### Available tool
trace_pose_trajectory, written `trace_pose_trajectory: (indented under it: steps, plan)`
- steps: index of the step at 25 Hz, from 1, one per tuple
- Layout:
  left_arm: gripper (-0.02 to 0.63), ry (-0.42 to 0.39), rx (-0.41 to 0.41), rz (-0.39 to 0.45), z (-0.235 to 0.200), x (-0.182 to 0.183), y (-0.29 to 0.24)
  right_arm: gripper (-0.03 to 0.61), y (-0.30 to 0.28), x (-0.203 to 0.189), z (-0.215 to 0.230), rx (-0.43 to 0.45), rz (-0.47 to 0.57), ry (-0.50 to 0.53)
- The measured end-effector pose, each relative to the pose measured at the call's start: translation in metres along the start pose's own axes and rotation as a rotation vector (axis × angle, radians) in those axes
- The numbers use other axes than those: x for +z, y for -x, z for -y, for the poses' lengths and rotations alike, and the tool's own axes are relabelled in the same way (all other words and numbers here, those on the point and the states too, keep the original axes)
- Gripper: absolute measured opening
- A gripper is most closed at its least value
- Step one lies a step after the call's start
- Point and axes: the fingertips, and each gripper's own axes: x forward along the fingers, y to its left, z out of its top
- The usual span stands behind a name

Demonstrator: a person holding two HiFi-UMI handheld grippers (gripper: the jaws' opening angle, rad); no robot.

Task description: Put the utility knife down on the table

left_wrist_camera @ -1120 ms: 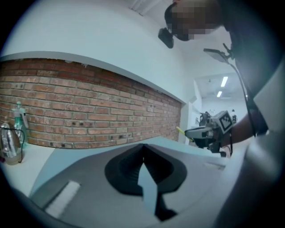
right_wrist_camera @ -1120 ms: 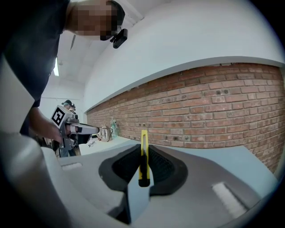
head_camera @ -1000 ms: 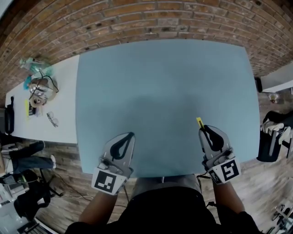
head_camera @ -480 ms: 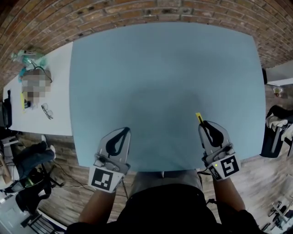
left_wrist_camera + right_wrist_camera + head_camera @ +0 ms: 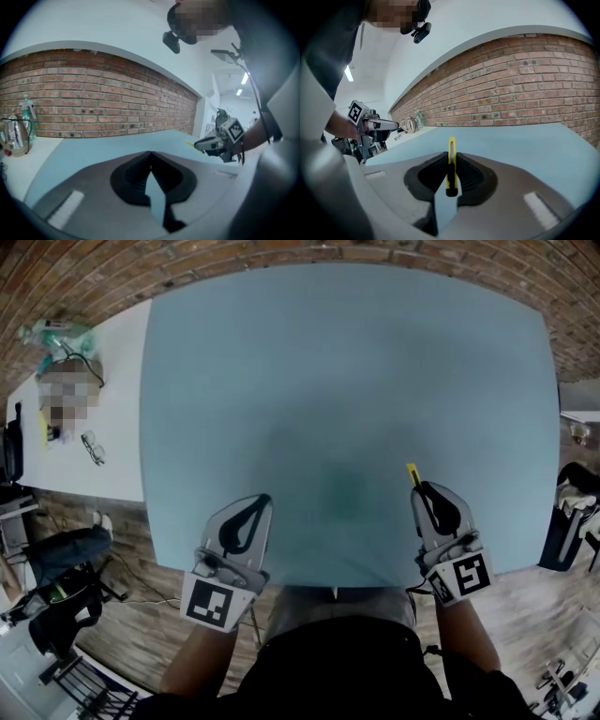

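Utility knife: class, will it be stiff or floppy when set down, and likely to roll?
The utility knife juts straight from the jaws without sagging, so probably stiff. It looks slim and flat, so likely light and unlikely to roll.

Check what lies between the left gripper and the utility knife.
Nothing: the head view shows only bare blue table between the left gripper and the utility knife in the right gripper.

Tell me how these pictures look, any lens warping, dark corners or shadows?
Head view: fisheye bows the pale blue table and red brick wall; a soft shadow darkens the table's middle. Left gripper view: black vignette, curved brickwork. Right gripper view: same vignette; the yellow utility knife in the right tool is sharp.
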Motion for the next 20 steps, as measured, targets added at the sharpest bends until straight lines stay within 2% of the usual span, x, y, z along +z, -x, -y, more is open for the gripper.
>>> trace_pose_trajectory:
  steps: [20]
  plan:
    - [-0.014,0.054,-0.037,-0.053,0.014,-0.025,-0.028,0.057,-0.022,-0.044,0.015,0.017,-0.092,-0.083]
